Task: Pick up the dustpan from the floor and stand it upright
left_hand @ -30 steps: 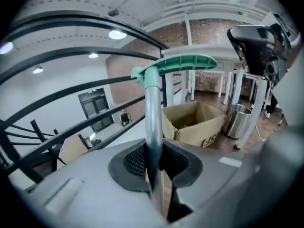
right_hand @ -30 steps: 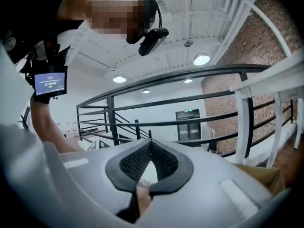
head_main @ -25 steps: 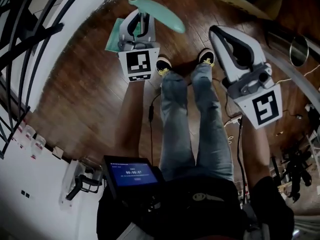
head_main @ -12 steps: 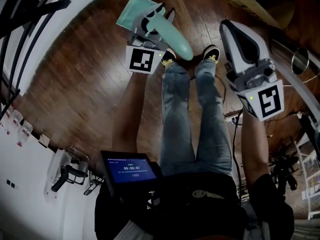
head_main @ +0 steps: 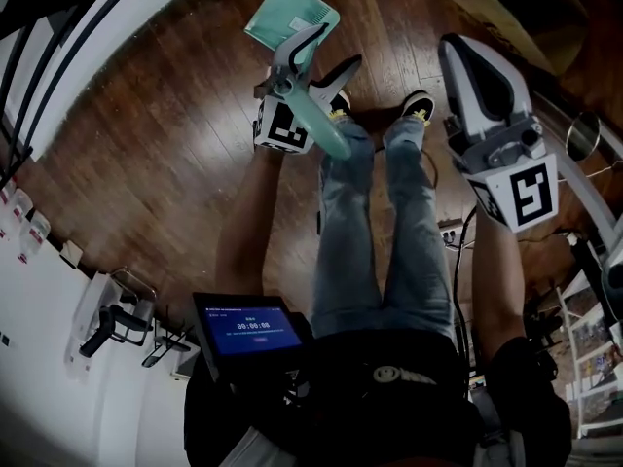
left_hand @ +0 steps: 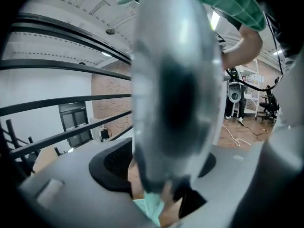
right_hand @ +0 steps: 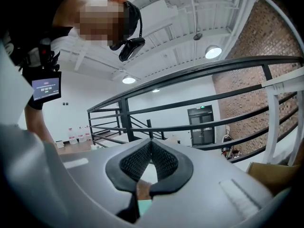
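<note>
The teal dustpan stands on the wooden floor with its pan [head_main: 292,17] down and its long handle [head_main: 326,125] rising toward me, leaning. My left gripper [head_main: 316,58] is around the handle just above the pan. Its jaws are opening, one finger on each side of the handle, pads off it. In the left gripper view the handle [left_hand: 173,80] is a big blurred shape between the spread pads, and a bit of teal pan [left_hand: 151,209] shows below. My right gripper [head_main: 453,47] hangs to the right over the shoes, shut and holding nothing; its pads [right_hand: 159,163] meet.
A black stair railing [head_main: 58,8] and a white wall run along the left. The person's legs and shoes [head_main: 417,105] are just right of the dustpan. A white cable [head_main: 450,233] lies on the floor at right, and cardboard [head_main: 496,8] at the top right.
The left gripper carried the dustpan further away across the floor, tipping it more upright, and its jaws spread open off the handle. The right gripper shifted slightly the same way, still shut.
</note>
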`<state>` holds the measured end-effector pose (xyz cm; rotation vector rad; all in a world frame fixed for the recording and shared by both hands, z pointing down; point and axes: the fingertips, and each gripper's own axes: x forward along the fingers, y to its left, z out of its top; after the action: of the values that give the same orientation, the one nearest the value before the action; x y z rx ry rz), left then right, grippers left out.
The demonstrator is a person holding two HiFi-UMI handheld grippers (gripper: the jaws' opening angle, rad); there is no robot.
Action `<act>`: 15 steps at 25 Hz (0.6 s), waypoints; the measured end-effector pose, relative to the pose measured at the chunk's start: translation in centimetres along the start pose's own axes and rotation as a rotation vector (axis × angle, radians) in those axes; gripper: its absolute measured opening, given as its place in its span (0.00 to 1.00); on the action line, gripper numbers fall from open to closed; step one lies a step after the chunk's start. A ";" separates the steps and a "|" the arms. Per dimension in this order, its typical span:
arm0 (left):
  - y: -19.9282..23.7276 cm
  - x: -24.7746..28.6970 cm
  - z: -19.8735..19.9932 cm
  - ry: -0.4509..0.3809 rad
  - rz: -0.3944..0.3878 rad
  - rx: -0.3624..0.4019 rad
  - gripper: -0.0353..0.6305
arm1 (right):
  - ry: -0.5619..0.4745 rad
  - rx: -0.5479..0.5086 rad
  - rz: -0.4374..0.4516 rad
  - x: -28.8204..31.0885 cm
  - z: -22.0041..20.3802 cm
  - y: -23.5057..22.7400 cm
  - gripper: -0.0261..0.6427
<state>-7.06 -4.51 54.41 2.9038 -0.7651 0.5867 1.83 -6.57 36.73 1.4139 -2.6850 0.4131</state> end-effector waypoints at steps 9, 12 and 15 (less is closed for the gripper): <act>-0.1 -4.6 -4.7 0.116 -0.003 -0.007 0.53 | 0.030 -0.039 0.083 2.0 0.5 4.5 0.05; 0.4 -8.7 -4.5 0.147 0.051 -0.034 0.47 | 0.020 -0.050 0.107 1.9 2.5 6.2 0.05; 1.9 -14.6 0.2 0.109 0.134 -0.053 0.39 | -0.008 -0.075 0.139 1.4 6.0 8.2 0.05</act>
<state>-19.65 0.55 48.59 2.7622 -0.9498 0.7184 -5.31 -4.92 29.58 1.2175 -2.7833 0.3134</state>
